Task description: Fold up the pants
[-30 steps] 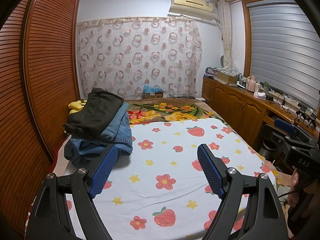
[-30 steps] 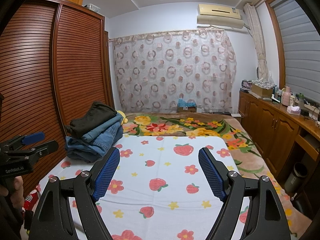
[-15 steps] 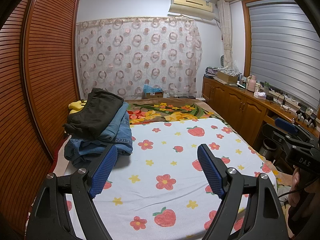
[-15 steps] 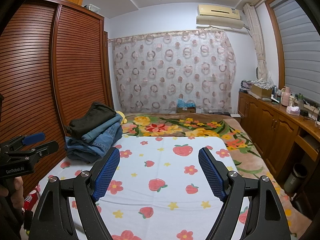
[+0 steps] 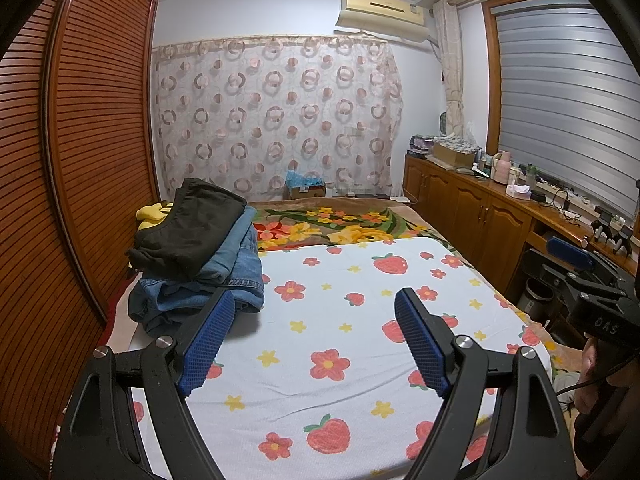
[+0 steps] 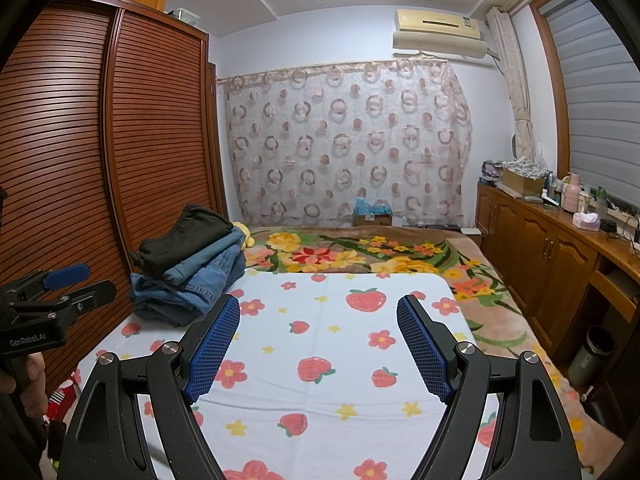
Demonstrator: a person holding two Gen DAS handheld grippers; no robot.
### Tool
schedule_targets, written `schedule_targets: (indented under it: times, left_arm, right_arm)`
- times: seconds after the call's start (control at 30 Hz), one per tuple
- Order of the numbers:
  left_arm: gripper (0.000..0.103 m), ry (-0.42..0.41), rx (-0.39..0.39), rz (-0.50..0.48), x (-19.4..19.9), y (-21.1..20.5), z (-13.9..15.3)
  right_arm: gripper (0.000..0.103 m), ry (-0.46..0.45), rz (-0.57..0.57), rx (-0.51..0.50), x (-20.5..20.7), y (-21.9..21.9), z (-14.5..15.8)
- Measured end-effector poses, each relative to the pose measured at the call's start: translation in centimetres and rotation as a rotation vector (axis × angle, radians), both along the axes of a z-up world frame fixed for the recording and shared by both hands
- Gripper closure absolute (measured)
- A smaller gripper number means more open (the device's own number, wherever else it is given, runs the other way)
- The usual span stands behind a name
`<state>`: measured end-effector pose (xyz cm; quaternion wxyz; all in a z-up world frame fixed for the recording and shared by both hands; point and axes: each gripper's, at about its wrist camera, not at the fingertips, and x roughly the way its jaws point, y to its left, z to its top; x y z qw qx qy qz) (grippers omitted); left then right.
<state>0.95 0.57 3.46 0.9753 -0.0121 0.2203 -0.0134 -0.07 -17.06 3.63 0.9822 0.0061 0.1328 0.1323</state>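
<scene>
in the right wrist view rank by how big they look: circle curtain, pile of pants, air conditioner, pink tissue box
1. circle curtain
2. pile of pants, though it lies nearer the camera
3. air conditioner
4. pink tissue box

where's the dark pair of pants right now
The dark pants lie on top of the pile of jeans at the left edge of the bed, beside the wooden wardrobe, in both wrist views; no fingers touch them.
</scene>
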Motion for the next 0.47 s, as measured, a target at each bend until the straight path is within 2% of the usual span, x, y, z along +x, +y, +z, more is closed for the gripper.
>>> schedule_targets:
  times: [0.47]
  left_arm:
    - [0.02,0.0,0.0,0.001,-0.04,-0.21,0.05]
  right_arm:
    - [0.02,-0.001,-0.002,0.0,0.05,-0.07,0.04]
